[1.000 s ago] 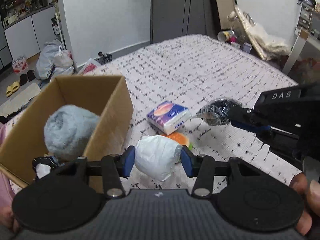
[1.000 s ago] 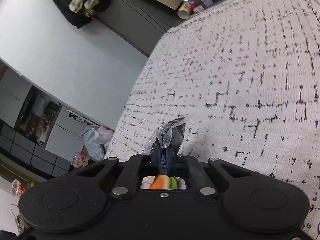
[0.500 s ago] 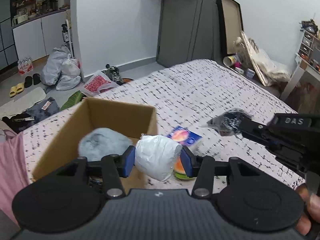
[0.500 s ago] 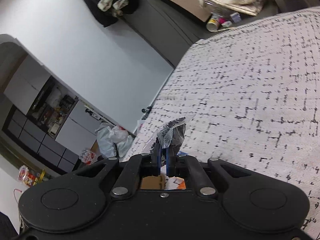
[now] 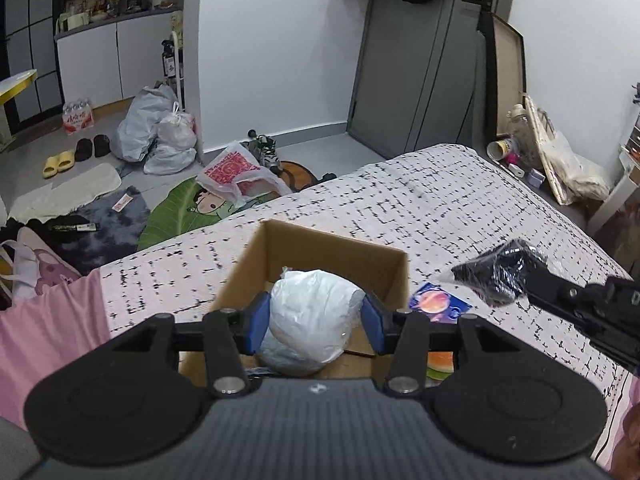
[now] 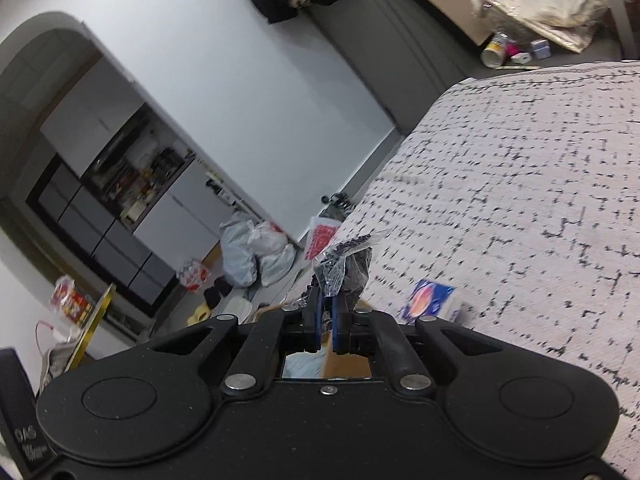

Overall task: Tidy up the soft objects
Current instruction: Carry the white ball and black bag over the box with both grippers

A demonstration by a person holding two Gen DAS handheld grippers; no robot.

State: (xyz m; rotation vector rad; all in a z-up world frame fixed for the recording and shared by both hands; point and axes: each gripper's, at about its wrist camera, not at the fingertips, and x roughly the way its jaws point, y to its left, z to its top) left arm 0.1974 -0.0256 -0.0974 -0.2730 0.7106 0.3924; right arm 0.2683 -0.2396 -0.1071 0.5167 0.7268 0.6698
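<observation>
My left gripper [image 5: 314, 322] is shut on a white wrapped soft bundle [image 5: 312, 320] and holds it over the open cardboard box [image 5: 340, 252] on the bed. My right gripper [image 6: 327, 316] is shut on a black item in a clear plastic bag [image 6: 346, 264]; the same bag shows at the right of the left wrist view [image 5: 500, 276], held above the bed. A blue and orange tissue pack [image 5: 438, 304] lies right of the box, also seen in the right wrist view [image 6: 430, 300]. An orange and green soft toy [image 5: 440, 362] lies near it.
The bed has a white black-flecked cover [image 5: 440, 200]. A pink cloth [image 5: 48, 328] hangs at the bed's left edge. Bags, slippers and mats [image 5: 160, 140] litter the floor beyond. A grey door [image 5: 412, 60] stands behind.
My left gripper has risen and moved left, bringing the white bundle over the box opening. My right gripper has lifted with the black bag and swung towards the box.
</observation>
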